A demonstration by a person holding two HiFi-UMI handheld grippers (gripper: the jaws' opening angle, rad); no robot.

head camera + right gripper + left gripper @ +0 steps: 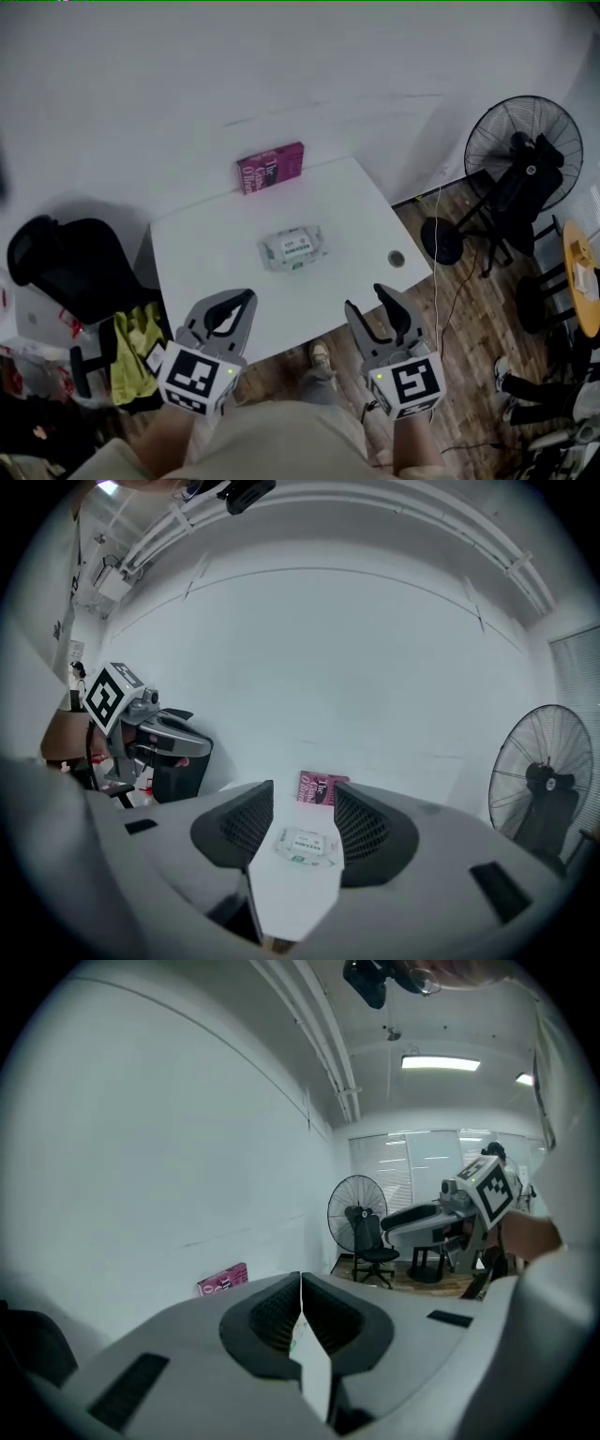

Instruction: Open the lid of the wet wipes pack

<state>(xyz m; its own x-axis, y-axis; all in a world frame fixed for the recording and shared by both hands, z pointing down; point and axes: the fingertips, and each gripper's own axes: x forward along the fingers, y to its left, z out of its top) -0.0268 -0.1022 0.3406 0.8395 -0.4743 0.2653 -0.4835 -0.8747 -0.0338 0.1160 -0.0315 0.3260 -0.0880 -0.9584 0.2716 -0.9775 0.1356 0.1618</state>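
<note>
Facing the wet wipes pack from well back: right claw spread, left claw closed.

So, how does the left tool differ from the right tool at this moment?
The left tool has its jaws pressed together with nothing between them, while the right tool has its jaws apart. The right tool's view shows the wet wipes pack framed between its jaws. The left tool's closed jaws cover most of the white table ahead. Both tools are empty and held short of the pack.
</note>
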